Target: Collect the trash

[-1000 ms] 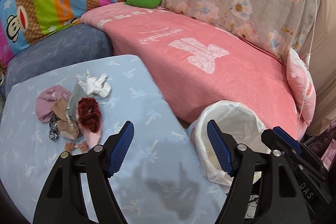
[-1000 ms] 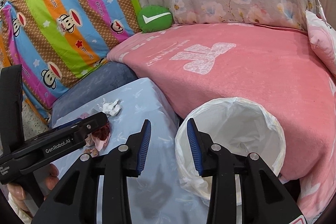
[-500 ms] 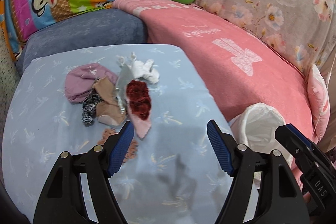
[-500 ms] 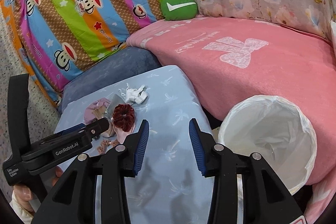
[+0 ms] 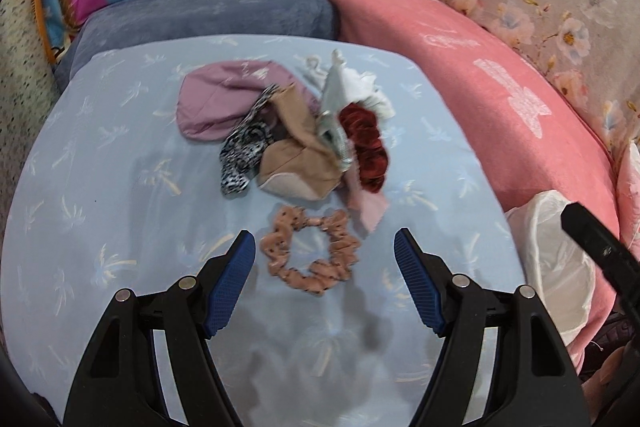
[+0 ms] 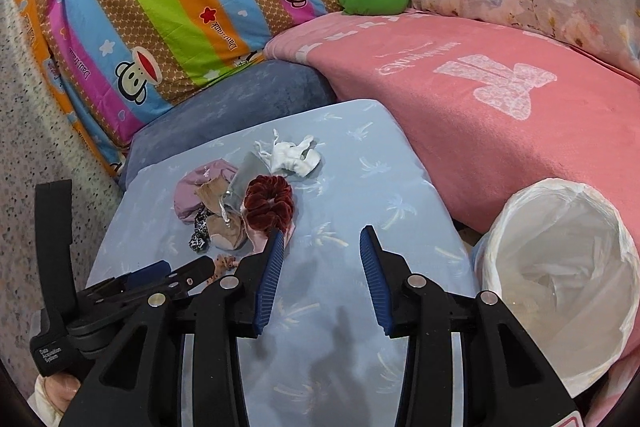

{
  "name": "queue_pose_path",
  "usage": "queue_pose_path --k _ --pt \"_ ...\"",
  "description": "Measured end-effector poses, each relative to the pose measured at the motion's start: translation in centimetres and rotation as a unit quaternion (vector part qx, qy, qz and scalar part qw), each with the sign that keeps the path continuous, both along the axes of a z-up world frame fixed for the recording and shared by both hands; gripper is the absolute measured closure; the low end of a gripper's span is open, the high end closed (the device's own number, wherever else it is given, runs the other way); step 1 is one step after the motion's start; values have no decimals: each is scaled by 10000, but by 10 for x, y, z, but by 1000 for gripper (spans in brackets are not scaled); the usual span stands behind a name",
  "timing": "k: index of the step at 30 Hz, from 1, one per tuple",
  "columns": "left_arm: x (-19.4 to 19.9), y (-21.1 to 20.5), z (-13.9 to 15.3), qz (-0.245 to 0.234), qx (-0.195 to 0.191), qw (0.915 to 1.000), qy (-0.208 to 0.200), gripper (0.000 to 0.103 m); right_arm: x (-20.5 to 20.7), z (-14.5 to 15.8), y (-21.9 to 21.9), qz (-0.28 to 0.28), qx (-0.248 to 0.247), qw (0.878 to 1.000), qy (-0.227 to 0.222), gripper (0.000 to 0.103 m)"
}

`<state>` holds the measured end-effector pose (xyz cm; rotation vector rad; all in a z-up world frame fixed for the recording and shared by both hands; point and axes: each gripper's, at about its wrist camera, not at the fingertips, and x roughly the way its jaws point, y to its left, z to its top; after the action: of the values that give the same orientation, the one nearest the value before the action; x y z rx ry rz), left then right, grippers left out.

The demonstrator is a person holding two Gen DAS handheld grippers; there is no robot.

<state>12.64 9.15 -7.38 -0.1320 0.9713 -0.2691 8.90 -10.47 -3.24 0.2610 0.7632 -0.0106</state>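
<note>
White-lined bin (image 6: pixel 560 267) lower right of right wrist view, liner crumpled inside, contents unclear. Light-blue palm-print surface (image 5: pixel 100 187), pink blanket (image 6: pixel 480 99) upper right. Trash pile (image 5: pixel 288 131): rags, dark-red scrunchie (image 6: pixel 269 203), frame centre. Peach scrunchie (image 5: pixel 310 253) between left gripper (image 5: pixel 324 255) jaws, untouched. Right gripper (image 6: pixel 322 247) released, empty.

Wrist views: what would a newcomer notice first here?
A jumble of scrunchies and cloth scraps lies mid-table on the pale blue cloth, with a peach scrunchie nearest, just ahead of the open left gripper. A white-lined bin stands at the table's right edge, beside the pink blanket.
</note>
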Motion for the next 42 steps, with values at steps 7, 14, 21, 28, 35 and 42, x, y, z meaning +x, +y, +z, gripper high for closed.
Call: queue_pose_path --k 7,14,21,28,35,42 --pt "14 19 -30 175 54 9991 376 40 36 -19 15 102 22 9998 187 64" --pt "24 25 -51 124 109 9978 648 52 79 -43 24 102 208 9988 424 64" --pt "29 28 -50 -11 107 9983 577 72 117 -65 32 109 253 9974 660 64" --pt "31 32 -52 -100 10 9980 621 85 141 -95 45 270 387 9937 1017 64" --pt "34 31 -52 -127 -23 9979 638 85 145 -115 53 414 702 9895 1193 77" --pt "35 27 -45 -135 14 9981 596 93 135 -90 58 498 451 9933 939 96"
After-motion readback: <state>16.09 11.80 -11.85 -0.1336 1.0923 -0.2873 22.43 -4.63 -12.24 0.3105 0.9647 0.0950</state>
